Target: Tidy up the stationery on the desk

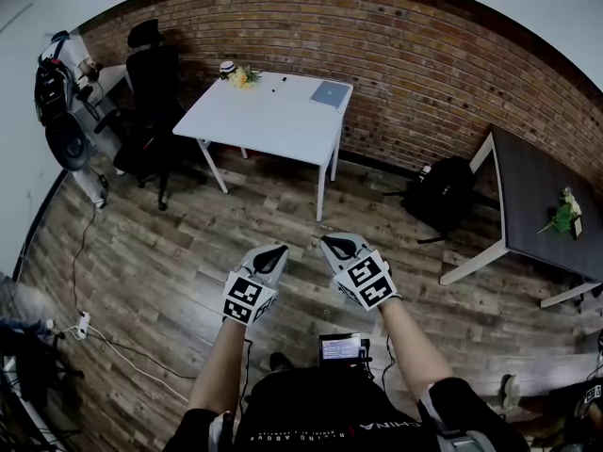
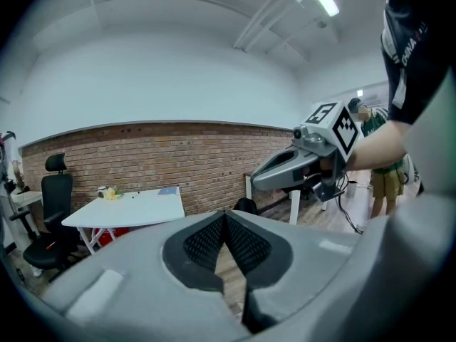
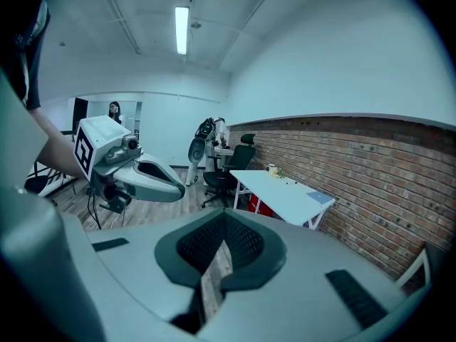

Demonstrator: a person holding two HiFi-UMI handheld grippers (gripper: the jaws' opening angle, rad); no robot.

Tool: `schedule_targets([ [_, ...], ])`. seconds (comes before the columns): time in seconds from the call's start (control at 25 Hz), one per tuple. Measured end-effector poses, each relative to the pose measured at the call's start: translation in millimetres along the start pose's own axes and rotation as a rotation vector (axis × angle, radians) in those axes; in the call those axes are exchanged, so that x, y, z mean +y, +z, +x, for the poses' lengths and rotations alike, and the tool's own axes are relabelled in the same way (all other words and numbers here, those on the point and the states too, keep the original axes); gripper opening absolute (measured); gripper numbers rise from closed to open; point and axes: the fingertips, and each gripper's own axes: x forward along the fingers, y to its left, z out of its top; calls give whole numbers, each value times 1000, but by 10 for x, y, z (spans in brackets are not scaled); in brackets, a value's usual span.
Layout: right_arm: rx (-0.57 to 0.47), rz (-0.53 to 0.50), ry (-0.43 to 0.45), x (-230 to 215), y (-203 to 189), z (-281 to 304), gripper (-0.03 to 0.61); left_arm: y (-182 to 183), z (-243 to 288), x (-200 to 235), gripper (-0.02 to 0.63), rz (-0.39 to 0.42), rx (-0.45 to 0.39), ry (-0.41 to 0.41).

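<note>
I am holding the left gripper (image 1: 274,251) and the right gripper (image 1: 333,245) side by side over the wooden floor (image 1: 170,243), both clenched tight with nothing between the jaws. The stationery is lying well away from me on the white desk (image 1: 254,125) by the brick wall: small dark pens (image 1: 282,80) near the yellow flowers (image 1: 243,77), a blue notebook (image 1: 330,93) at the corner. I am judging this the approach, so I am aiming to walk in square to the desk, keeping clear of the office chair (image 1: 155,88) and opening the jaws only once I am close.

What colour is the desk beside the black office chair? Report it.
White. The desk shows best in the head view.
</note>
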Motion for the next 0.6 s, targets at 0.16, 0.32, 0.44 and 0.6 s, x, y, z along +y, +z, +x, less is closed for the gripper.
schedule_targets([
  [0.16, 5, 3, 10, -118, -51, -20, 8, 28, 117, -18, 5, 2, 3, 8],
  [0.32, 12, -6, 24, -239, -120, -35, 8, 53, 256, -33, 5, -4, 4, 23],
  [0.44, 12, -23, 40, -351, -173, -71, 8, 75, 374, -81, 5, -10, 5, 39],
  [0.6, -11, -47, 65, -493, -191, -104, 8, 104, 494, -117, 5, -13, 11, 76],
])
